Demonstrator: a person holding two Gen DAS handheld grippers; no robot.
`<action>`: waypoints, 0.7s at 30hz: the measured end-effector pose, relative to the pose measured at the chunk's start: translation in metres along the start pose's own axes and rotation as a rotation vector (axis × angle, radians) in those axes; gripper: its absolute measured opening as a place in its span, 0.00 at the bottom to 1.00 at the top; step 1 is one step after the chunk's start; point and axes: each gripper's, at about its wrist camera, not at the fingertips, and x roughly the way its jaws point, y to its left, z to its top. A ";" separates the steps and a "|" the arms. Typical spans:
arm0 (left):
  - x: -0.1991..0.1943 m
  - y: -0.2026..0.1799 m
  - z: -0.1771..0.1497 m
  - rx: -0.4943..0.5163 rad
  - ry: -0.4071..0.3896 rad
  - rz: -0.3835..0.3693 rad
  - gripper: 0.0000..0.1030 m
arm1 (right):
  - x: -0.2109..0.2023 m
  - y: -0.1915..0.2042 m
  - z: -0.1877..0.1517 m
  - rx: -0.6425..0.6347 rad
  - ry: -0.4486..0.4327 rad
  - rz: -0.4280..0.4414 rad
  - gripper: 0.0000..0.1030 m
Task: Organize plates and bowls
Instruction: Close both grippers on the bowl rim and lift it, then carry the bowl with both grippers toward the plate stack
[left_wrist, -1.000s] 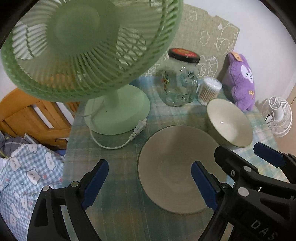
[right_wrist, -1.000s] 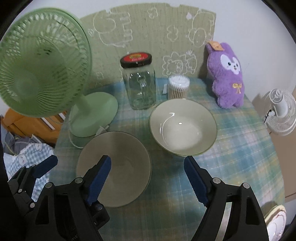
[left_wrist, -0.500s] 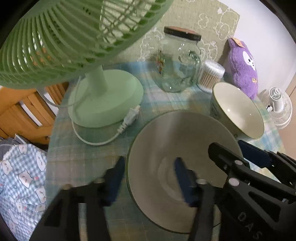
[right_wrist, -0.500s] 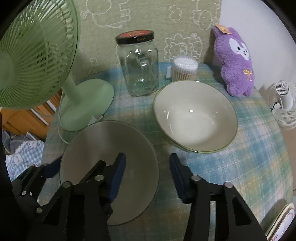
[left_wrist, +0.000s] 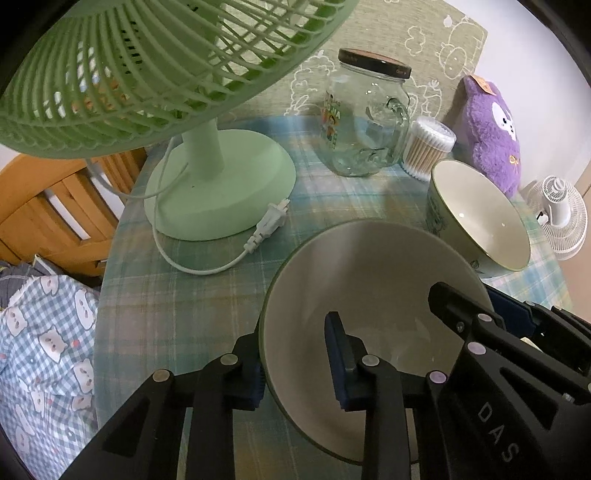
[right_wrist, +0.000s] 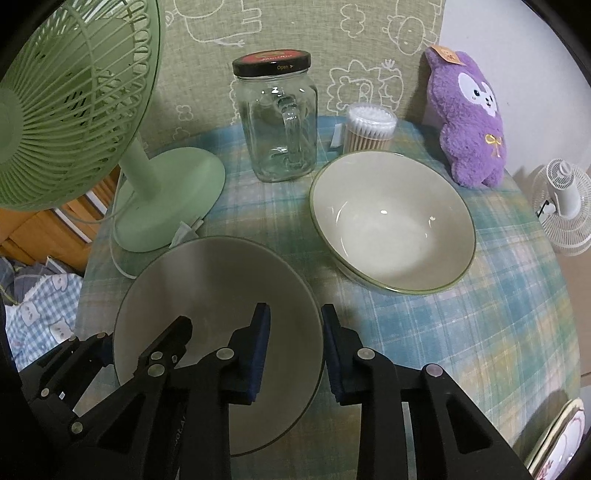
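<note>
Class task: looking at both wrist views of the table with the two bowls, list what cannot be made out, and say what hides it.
- Plate, right wrist view: cut off by the picture's edge.
- Near bowl, left wrist view: its near rim hidden behind the left claw and right claw.
- Jar label, left wrist view: too small to read.

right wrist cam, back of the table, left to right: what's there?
green fan → glass jar → cotton swab tub → purple plush → small white fan, which stands beyond the table's edge.
</note>
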 end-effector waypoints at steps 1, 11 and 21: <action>-0.001 0.000 -0.001 -0.003 0.000 0.001 0.26 | -0.002 0.000 -0.001 -0.003 -0.001 0.000 0.30; -0.025 -0.010 -0.014 -0.014 -0.005 0.016 0.26 | -0.028 -0.006 -0.013 -0.023 -0.010 0.001 0.27; -0.059 -0.033 -0.035 -0.030 -0.015 0.037 0.26 | -0.066 -0.022 -0.035 -0.039 -0.020 0.013 0.27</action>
